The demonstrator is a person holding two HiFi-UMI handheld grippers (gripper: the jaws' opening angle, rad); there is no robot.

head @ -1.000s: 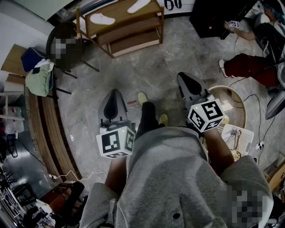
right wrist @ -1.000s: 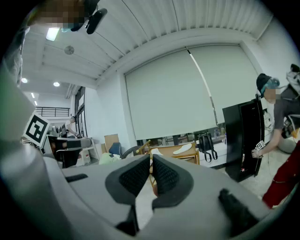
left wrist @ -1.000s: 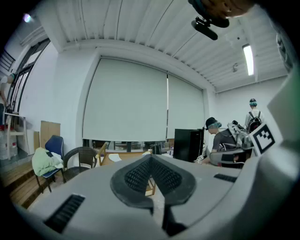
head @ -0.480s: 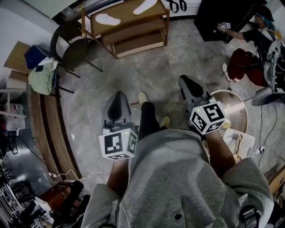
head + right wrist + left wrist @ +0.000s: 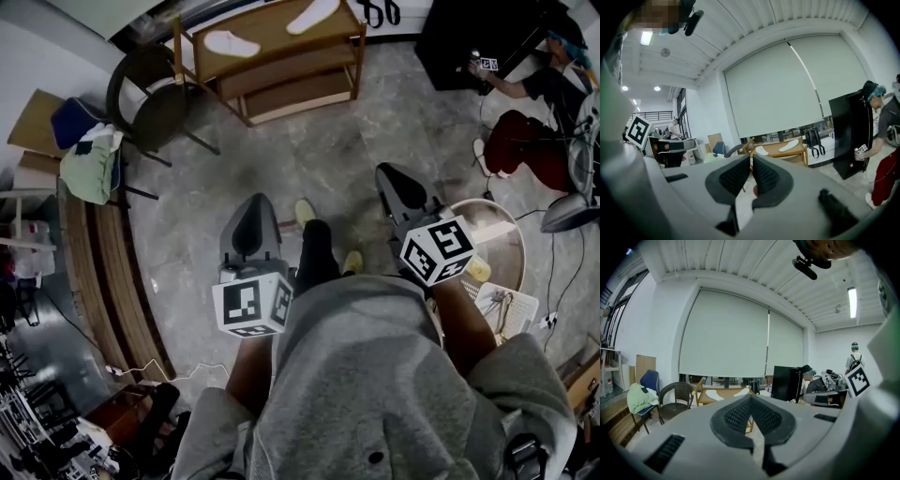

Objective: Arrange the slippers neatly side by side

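Note:
Two white slippers (image 5: 232, 43) (image 5: 314, 14) lie apart on the top of a low wooden shelf (image 5: 281, 70) at the far side of the floor. The right gripper view shows them as a left one (image 5: 762, 151) and a right one (image 5: 789, 146). They also appear in the left gripper view, one (image 5: 717, 393) beside the other (image 5: 742, 392). My left gripper (image 5: 251, 214) and right gripper (image 5: 389, 178) are held out over the floor, well short of the shelf. Both are shut with nothing between the pads. The left gripper (image 5: 751, 401) and the right gripper (image 5: 751, 161) point at the shelf.
A dark wicker chair (image 5: 155, 98) stands left of the shelf, with a chair draped in green cloth (image 5: 86, 164) beside it. A black cabinet (image 5: 469, 47) and a seated person in red trousers (image 5: 525, 141) are at the right. A round wooden tub (image 5: 497, 239) and a white basket (image 5: 506, 300) sit near my right side.
Both grippers have moved forward a little toward the shelf with the person's step. Their jaws stay shut and empty.

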